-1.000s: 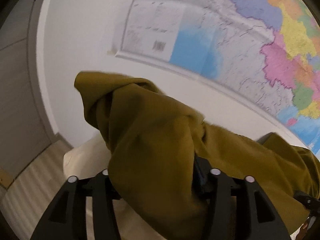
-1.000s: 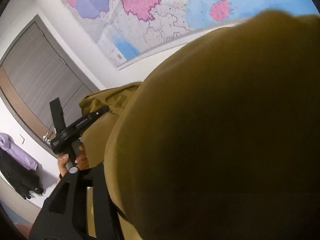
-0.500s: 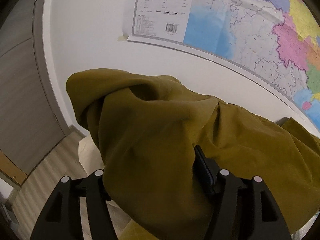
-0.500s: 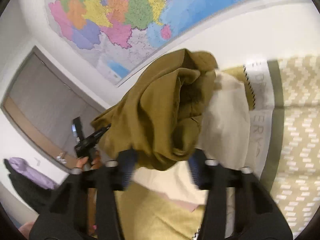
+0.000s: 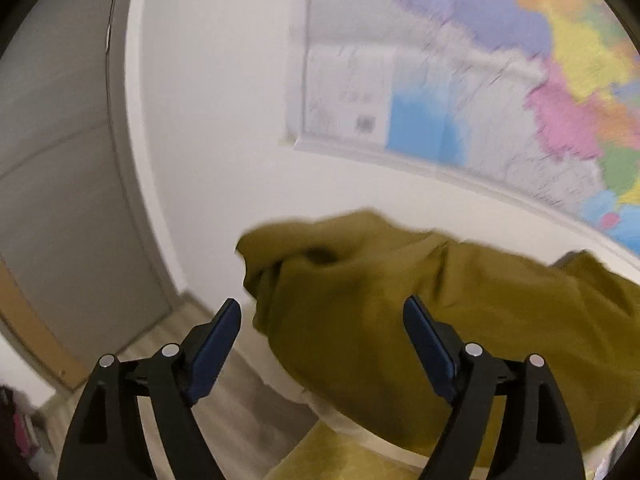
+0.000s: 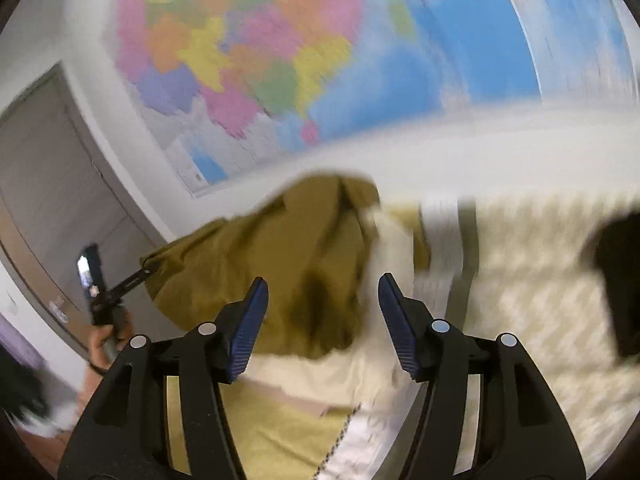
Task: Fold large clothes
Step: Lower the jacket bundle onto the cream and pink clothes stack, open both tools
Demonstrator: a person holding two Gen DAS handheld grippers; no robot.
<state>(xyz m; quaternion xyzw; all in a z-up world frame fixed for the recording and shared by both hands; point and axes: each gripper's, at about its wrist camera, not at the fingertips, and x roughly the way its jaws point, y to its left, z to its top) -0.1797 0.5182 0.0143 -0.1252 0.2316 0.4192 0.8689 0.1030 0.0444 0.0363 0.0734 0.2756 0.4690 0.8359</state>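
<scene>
The olive-green garment (image 5: 400, 320) lies bunched in a heap on the cream bed cover (image 5: 344, 424), just beyond my left gripper (image 5: 322, 308). That gripper's jaws are opening, and its blue pads (image 5: 216, 340) stand clear of the cloth. In the right wrist view the same garment (image 6: 280, 256) sits ahead of my right gripper (image 6: 323, 284), whose jaws are opening with nothing pressed between them. Further left, a hand holds the left gripper (image 6: 146, 271) with its tip at the garment's edge.
A large coloured map (image 5: 500, 100) hangs on the white wall behind the bed. A grey door (image 5: 52, 200) and wood floor (image 5: 240, 392) lie to the left. The chevron-patterned cover (image 6: 540, 300) spreads to the right, with a dark blurred object (image 6: 618, 280) at its edge.
A second ago the olive cloth hung draped over both grippers. Both have let it go and drawn back, and it now rests in a heap on the bed.
</scene>
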